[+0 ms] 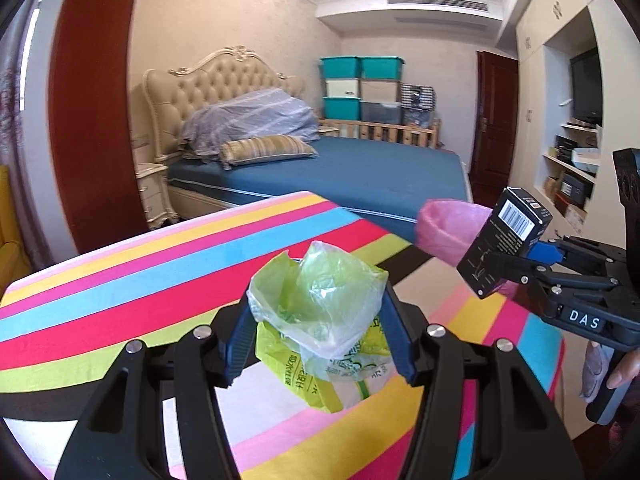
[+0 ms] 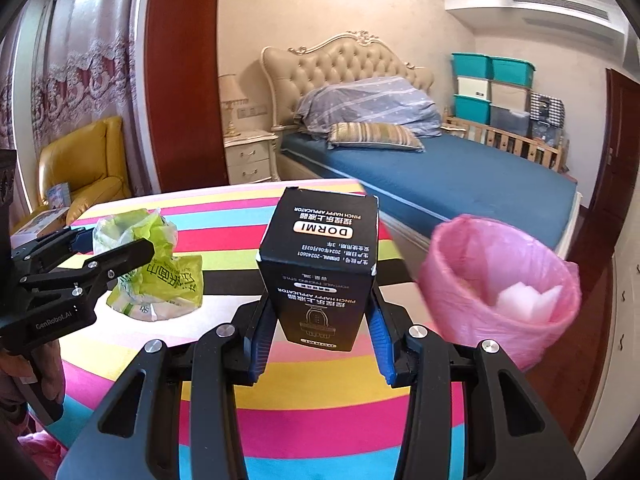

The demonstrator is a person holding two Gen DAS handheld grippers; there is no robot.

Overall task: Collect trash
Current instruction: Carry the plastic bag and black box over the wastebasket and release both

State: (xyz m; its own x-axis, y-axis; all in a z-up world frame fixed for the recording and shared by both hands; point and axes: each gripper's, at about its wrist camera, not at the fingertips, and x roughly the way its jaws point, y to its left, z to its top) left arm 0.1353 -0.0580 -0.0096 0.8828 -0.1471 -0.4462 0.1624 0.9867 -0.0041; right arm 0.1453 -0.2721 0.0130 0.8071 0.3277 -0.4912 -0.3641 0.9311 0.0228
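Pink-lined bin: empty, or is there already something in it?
Not empty. The right wrist view shows white foam-like pieces lying inside the pink-lined bin; how full it is below them cannot be told.

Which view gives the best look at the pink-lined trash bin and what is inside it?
The right wrist view. There the pink-lined trash bin shows nearly whole, its mouth open to the camera with white pieces inside. The left wrist view shows only part of its rim; the black box hides the rest.
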